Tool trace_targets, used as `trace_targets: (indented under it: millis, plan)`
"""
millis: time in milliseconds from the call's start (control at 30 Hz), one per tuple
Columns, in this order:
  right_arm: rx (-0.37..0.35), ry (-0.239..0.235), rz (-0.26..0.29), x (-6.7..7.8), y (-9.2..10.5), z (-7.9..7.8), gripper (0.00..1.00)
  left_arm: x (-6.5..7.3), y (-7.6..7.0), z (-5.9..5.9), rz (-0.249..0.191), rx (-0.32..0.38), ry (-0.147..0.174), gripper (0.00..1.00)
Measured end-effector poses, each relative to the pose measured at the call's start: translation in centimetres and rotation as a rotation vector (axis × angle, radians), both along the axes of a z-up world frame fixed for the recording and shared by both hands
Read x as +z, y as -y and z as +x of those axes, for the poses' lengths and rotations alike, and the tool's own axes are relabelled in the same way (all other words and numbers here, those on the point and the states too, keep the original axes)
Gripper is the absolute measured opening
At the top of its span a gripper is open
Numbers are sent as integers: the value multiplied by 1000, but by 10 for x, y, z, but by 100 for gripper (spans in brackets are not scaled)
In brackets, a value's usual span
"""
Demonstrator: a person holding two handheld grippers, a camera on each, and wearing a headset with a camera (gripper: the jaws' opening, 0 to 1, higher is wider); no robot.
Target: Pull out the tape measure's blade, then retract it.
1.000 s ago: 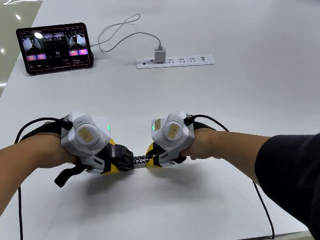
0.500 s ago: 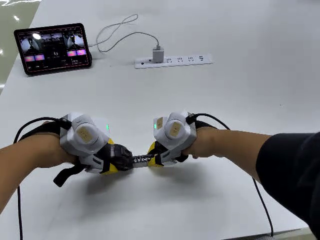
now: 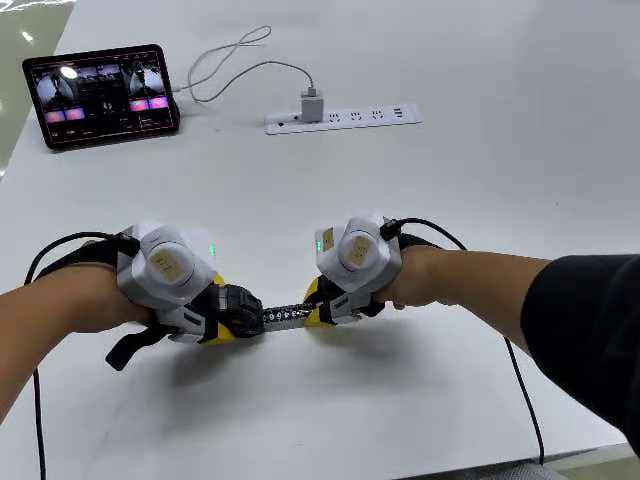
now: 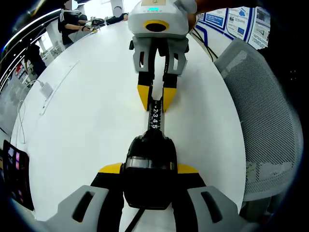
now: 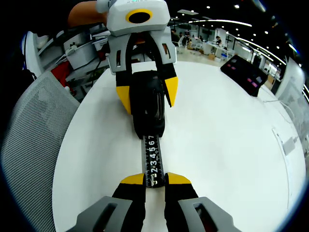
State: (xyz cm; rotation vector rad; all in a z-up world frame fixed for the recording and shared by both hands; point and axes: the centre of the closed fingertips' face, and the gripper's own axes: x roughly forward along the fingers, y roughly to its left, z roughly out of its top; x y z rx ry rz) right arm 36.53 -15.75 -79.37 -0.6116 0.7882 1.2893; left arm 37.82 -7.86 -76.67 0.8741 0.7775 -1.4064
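left gripper (image 3: 222,310) is clamped on the tape case (image 3: 243,312) at the near side of the table (image 3: 420,230). my right gripper (image 3: 318,305) pinches the blade (image 3: 285,316) tip, with a short stretch out. i'd pull straight and level along the blade, case held firm. tablet (image 3: 100,93) and power strip (image 3: 345,117) sit well apart, so nothing blocks the pull.

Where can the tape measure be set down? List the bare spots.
Bare table: the band between the power strip and the tape measure, the area right of the strip, and the near edge. Crowded: left gripper and right gripper on the tape measure mid-table; tablet and cable far left.
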Motion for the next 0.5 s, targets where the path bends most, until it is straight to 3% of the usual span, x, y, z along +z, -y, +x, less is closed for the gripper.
trace_targets:
  millis: [500]
  plan:
    - [-4,2,-7,0,7,-1,10,0,0,0,-2,5,-1,33]
